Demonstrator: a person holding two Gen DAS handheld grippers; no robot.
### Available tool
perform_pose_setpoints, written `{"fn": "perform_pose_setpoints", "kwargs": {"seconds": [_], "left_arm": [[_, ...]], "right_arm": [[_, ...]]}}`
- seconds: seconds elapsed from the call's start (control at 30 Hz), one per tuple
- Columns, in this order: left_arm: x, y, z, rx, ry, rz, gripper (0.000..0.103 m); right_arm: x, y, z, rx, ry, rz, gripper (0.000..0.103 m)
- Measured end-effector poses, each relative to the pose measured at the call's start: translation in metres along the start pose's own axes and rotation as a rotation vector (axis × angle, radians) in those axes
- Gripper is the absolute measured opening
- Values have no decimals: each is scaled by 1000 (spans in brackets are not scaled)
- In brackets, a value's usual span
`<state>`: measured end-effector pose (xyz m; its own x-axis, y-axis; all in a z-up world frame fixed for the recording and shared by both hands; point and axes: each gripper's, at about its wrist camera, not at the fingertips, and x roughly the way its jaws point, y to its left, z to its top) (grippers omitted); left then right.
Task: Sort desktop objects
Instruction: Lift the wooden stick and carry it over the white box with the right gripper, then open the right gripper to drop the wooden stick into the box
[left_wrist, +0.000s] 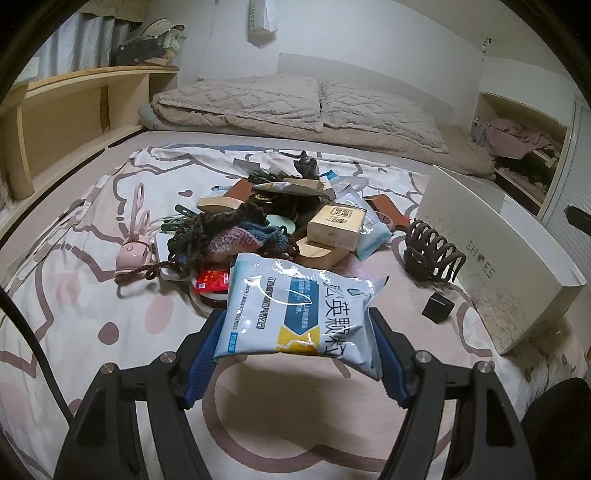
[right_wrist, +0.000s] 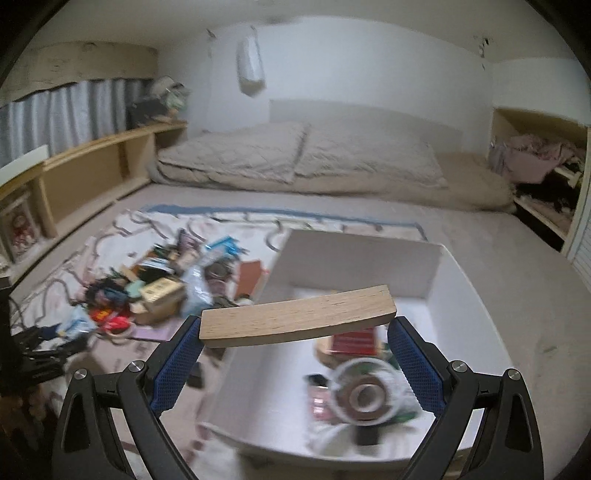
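While my left tongs (left_wrist: 297, 332) grip a white-and-blue foil sachet (left_wrist: 295, 310) and right tongs (right_wrist: 295, 341) clamp a pale wooden block (right_wrist: 295, 319) over the partly filled white cardboard box (right_wrist: 354, 254), the mixed clutter pile (left_wrist: 273, 218) mid-frame remains unsorted.

Both views are dim, with soft, cool indoor light and black fisheye corners that bend straight edges; the left wrist view is sharp, with glare on the glossy packet (left_wrist: 295, 310); the right wrist view is motion-blurred, smearing the clutter pile (right_wrist: 147, 291) and box contents.
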<state>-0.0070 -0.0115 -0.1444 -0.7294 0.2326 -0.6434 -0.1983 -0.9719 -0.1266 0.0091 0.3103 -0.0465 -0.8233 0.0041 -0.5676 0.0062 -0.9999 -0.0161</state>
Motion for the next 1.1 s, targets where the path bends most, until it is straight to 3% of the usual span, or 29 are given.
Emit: {"fn": "perform_pose_setpoints", "kwargs": {"seconds": [0.23, 0.67, 1.1], "left_arm": [[-2, -2, 1, 3, -19, -5, 74], [-1, -2, 2, -2, -10, -14, 74], [-3, -9, 0, 9, 3, -58, 74]], "right_arm": [[37, -39, 9, 58, 177, -48, 99], [118, -59, -9, 157, 588, -1, 99], [142, -66, -24, 195, 804, 3, 99]]}}
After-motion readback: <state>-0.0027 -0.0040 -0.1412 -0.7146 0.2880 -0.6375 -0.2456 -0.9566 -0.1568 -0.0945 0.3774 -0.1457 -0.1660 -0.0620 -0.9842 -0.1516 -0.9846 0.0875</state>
